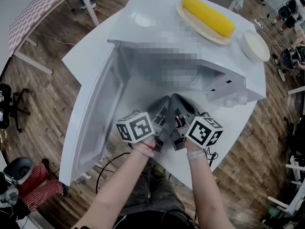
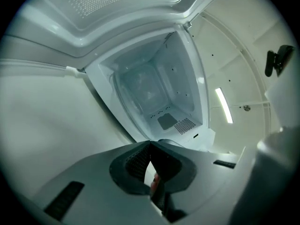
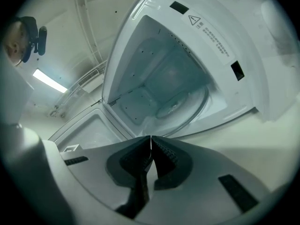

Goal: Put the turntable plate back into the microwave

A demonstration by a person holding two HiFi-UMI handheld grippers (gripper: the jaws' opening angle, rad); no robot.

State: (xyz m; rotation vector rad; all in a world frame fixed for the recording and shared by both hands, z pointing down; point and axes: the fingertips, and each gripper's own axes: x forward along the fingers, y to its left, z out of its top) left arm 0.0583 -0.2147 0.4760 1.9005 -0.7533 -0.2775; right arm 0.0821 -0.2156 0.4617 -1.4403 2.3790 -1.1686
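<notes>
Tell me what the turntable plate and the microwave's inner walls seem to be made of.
The turntable plate looks like clear glass: the cavity floor shows through it and its rim catches light. The microwave's inner walls are probably white-coated sheet metal, smooth and faintly glossy, with rows of small punched holes. The kind of coating cannot be told.

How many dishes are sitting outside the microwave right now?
2: a plate holding corn, and a white bowl to its right. A faint round shape farther left may be a third.
</notes>
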